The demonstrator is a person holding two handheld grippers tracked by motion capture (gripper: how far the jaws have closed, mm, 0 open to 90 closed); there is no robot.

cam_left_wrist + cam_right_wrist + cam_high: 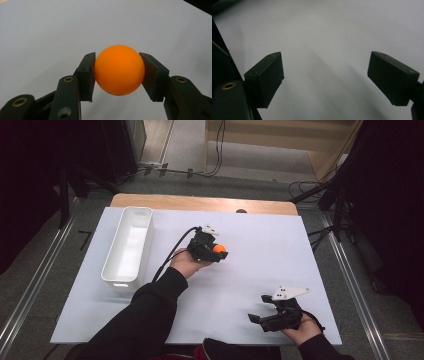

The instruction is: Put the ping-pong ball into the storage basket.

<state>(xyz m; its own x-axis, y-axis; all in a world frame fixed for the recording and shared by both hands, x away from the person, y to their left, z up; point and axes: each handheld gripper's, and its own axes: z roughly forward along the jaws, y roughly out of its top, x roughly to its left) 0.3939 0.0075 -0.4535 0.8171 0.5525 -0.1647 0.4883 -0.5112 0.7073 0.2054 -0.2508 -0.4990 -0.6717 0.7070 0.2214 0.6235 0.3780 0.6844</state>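
An orange ball (119,70) sits clamped between the two black pads (86,75) of my left gripper (119,75). In the high view that left gripper (216,251) is held above the middle of the white sheet (260,250), with the orange ball (220,248) at its tip. Near the front right edge, my right gripper (259,307) stands open with nothing between its jaws. The right gripper view looks down on bare white sheet between its spread pads (265,78).
A long white bin (128,245) stands along the left side of the sheet, with nothing visible inside. A strip of wooden tabletop (200,202) shows at the back. A cable (170,255) trails from the left gripper. A dark sleeve (145,325) comes in from the bottom.
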